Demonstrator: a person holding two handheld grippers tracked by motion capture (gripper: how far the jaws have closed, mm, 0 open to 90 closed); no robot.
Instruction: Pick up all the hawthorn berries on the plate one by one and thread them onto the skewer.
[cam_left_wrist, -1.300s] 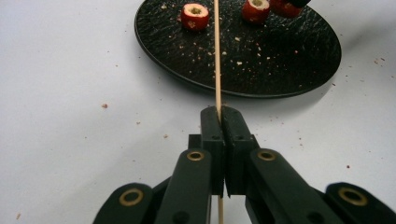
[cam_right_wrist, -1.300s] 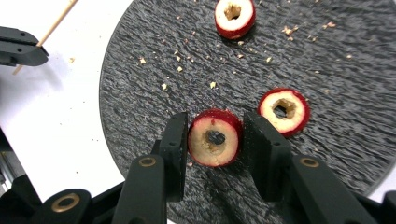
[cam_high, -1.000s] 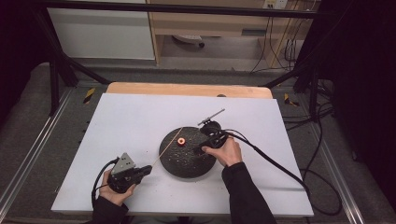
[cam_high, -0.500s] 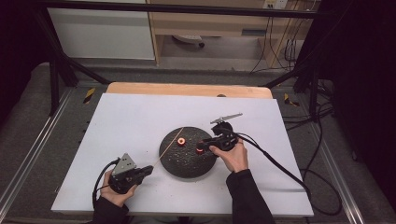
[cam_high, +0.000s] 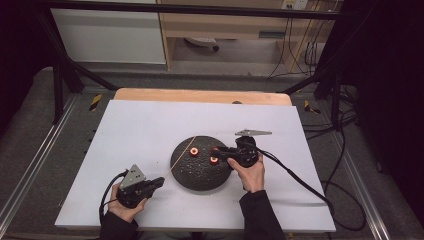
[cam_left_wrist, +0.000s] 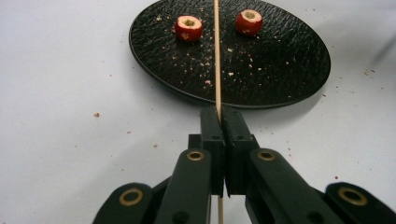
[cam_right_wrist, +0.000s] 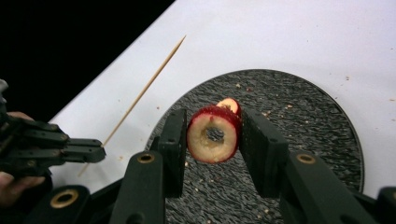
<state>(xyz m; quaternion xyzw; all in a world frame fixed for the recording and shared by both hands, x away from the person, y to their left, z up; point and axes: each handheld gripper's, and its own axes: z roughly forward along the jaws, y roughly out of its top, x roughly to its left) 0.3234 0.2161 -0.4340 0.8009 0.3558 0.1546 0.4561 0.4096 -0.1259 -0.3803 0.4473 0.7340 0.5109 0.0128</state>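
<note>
High view: the left gripper (cam_high: 159, 181) sits lower left of the frame, holding a skewer (cam_high: 181, 156) that slants up toward the plate (cam_high: 200, 176) at centre. The right gripper (cam_high: 218, 153) reaches in from the plate's right edge. Two red fruit pieces show on the dark plate, one (cam_high: 193, 151) free, one (cam_high: 214, 160) at the right jaws.
Left gripper view: jaws closed on the skewer (cam_left_wrist: 217, 56), which runs straight up the frame over the plate (cam_left_wrist: 280, 70), bare.
Right gripper view: jaws clamp a cored fruit piece (cam_right_wrist: 214, 134) at centre, hole facing the camera; the skewer tip (cam_right_wrist: 180, 42) lies upper left.
Progress: likely early; nothing threaded yet, both pieces remain.
Room: white bench (cam_high: 140, 125) open all around the plate; its edges lie well apart from both grippers.
</note>
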